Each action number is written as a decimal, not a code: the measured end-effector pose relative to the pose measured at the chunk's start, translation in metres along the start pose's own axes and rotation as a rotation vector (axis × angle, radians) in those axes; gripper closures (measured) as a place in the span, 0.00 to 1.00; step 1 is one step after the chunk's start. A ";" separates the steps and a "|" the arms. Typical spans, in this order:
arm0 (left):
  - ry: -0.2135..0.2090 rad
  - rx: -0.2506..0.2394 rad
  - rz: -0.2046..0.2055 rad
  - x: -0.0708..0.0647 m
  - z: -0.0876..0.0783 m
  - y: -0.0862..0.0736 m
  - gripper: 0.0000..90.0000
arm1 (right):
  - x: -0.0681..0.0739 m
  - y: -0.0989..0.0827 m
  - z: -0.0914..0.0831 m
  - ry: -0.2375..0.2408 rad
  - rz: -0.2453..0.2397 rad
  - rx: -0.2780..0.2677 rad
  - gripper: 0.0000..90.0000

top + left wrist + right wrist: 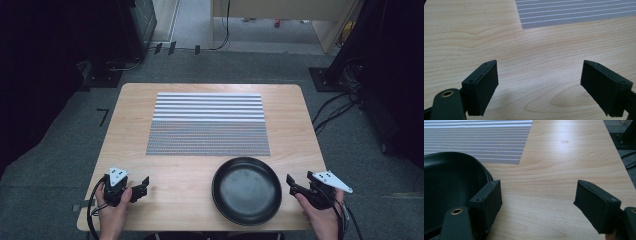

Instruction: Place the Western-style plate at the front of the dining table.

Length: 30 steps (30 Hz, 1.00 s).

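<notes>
1. Wooden table (pixel 130 125) with rounded corners, on grey carpet.
2. Striped grey mat (pixel 207 124) laid flat at the table's middle, pale stripes on the far half, finer weave on the near half.
3. Black pan (pixel 247 190), round and empty, upright near the table's front edge, just in front of the mat's near right part, apart from it.
4. Left gripper (pixel 141 187) held in the left hand (pixel 114 212) at the front left corner, low over bare wood, well apart from the pan.
5. In the left gripper view, jaws spread wide, nothing between them but wood grain; mat corner ahead at upper right.
6. Right gripper (pixel 291 184) held in the right hand (pixel 322 217) at the front right edge, just right of the pan.
7. In the right gripper view, jaws wide apart and empty; left jaw close beside the pan's rim, contact impossible to tell; right jaw over bare wood.
</notes>
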<state>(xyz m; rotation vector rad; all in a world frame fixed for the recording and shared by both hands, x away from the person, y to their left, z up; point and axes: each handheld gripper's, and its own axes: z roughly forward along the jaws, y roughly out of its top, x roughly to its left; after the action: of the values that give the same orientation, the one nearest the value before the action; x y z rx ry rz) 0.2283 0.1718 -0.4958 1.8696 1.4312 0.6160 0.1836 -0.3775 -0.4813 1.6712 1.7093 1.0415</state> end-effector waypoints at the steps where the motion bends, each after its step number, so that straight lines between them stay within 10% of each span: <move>1: -0.006 0.000 0.005 -0.003 0.000 0.000 0.16 | 0.001 0.000 0.000 0.003 0.002 0.000 0.24; 30: -0.136 -0.023 0.039 -0.059 0.003 0.007 0.16 | 0.011 -0.002 0.002 0.004 0.003 0.006 0.29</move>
<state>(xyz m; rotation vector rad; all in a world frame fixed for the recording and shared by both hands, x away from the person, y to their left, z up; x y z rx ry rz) 0.2181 0.1134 -0.4903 1.8876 1.2979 0.5119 0.1828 -0.3664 -0.4822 1.6764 1.7143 1.0426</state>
